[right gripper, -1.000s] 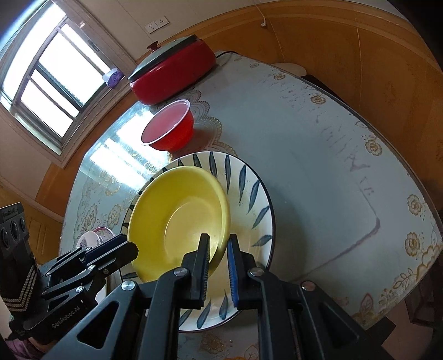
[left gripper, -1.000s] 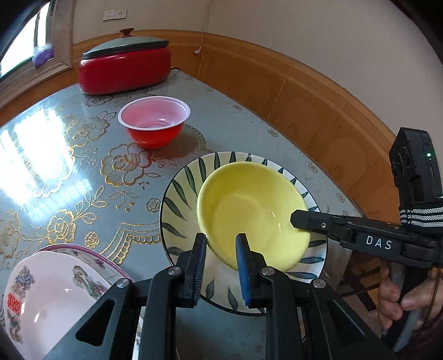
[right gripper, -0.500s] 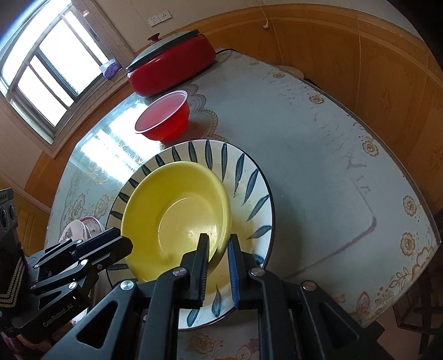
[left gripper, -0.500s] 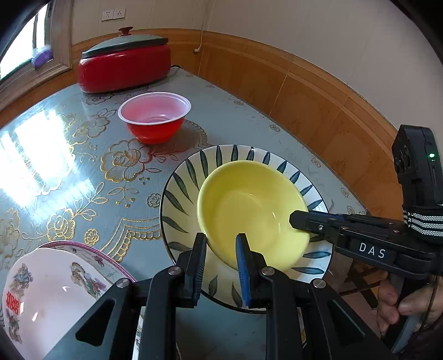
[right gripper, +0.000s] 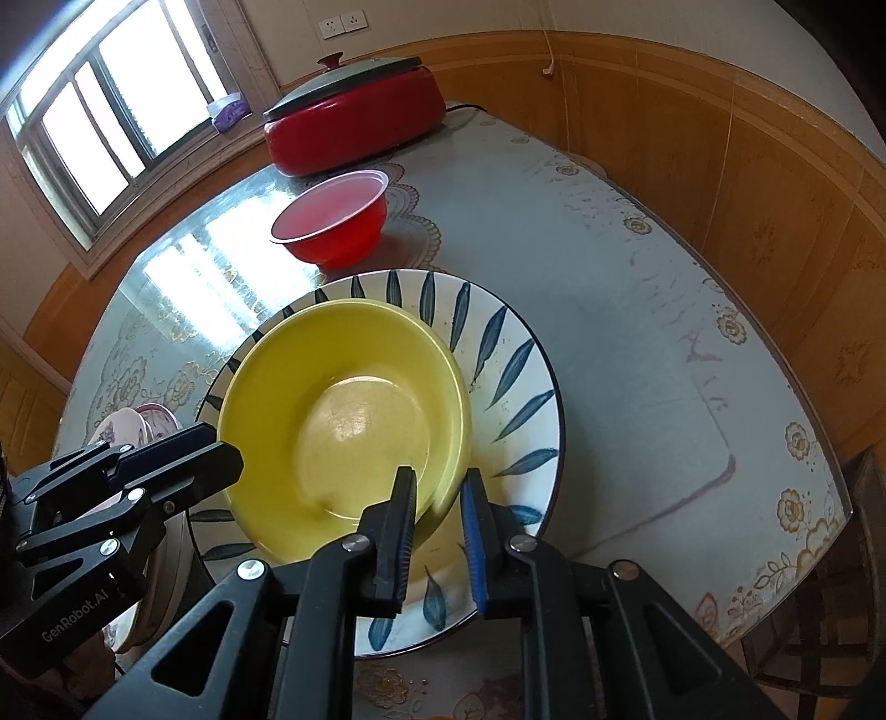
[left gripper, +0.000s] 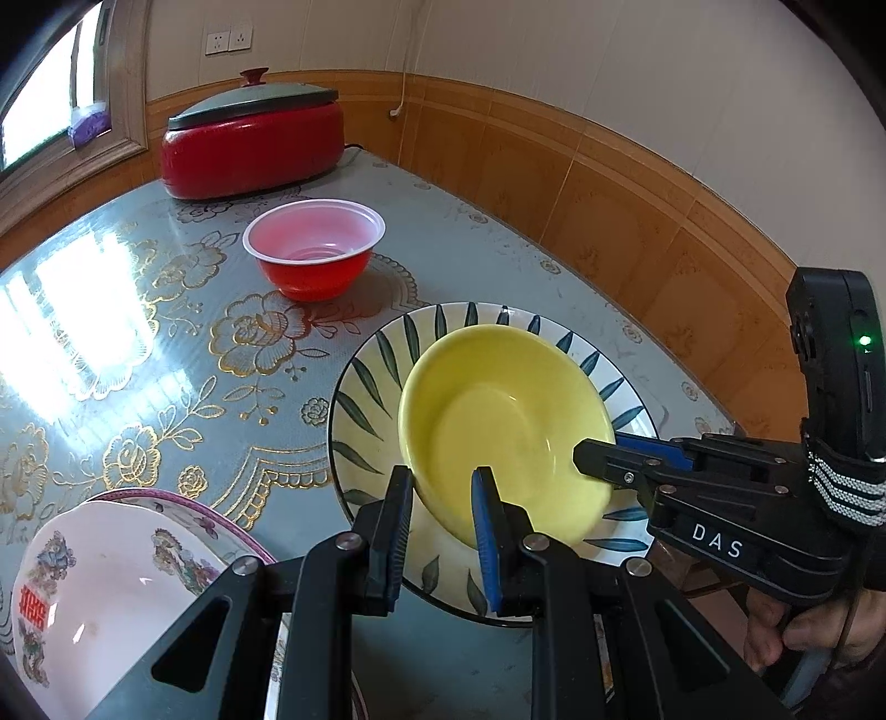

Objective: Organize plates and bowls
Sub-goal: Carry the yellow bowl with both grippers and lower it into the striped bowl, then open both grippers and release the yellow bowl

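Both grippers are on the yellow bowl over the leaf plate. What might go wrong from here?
The right gripper is opening, so the yellow bowl may tip off the left gripper alone. It sits off-centre on the leaf plate, which lies near the table edge, so a shove risks both.

The table (left gripper: pixel 138 310) carries a glossy grey-blue cover with gold flower patterns, and bright daylight glares off it at 9 o'clock in the left wrist view. Orange-brown wood panelling (right gripper: pixel 747 183) lines the lower wall from 12 to 3 o'clock, with pale plaster above it. A window (right gripper: pixel 94 127) with several panes sits at 10 o'clock in the right wrist view. 2 white sockets (left gripper: pixel 228 40) are mounted on the wall at 11 o'clock.
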Motion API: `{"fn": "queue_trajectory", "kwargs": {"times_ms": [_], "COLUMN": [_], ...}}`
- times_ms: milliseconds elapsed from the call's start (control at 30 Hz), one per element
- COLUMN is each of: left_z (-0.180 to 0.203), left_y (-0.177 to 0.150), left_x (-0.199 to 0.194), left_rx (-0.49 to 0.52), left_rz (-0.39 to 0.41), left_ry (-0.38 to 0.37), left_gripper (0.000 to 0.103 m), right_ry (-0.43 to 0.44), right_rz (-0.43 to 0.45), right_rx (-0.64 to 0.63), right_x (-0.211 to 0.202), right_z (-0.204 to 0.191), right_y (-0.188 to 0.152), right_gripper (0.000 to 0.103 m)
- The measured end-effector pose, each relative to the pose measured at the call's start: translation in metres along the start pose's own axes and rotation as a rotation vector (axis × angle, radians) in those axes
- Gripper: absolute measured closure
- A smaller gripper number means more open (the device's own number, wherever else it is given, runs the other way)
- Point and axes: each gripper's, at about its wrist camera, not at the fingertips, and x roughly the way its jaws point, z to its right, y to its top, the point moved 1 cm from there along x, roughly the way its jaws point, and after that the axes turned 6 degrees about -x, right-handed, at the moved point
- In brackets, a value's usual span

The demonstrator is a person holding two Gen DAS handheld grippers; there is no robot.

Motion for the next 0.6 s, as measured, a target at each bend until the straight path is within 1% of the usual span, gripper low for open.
{"fn": "queue_trajectory", "kwargs": {"times_ms": [133,300,333,600], "left_z": [0.0,-0.003,-0.003,-0.015], "left_y": [0.0,0.002,0.002,0.01], "left_x": [-0.001,-0.003,-0.004,-0.008], "left_rx": [0.001,-0.015,-0.018,-0.068], "left_rz": [0.005,0.011,0.014,0.029], "left_ry": [0.002,-0.004,-0.006,-0.007], "left_gripper": [0.081,0.081,0.081,0.081], "right_ry": [-0.007,0.02,0.024,0.03], "right_rz": [-0.001,0.008,0.01,0.027], "right_rx": [0.002,0.024,0.023,0.026], "right_x": [-0.001,-0.004,-0.005,-0.013], "right_z": [-0.001,0.001,0.002,0.007], "right_y": [-0.002,-0.002,-0.002,-0.001], "right_gripper": [0.086,0.086,0.085,0.085]}}
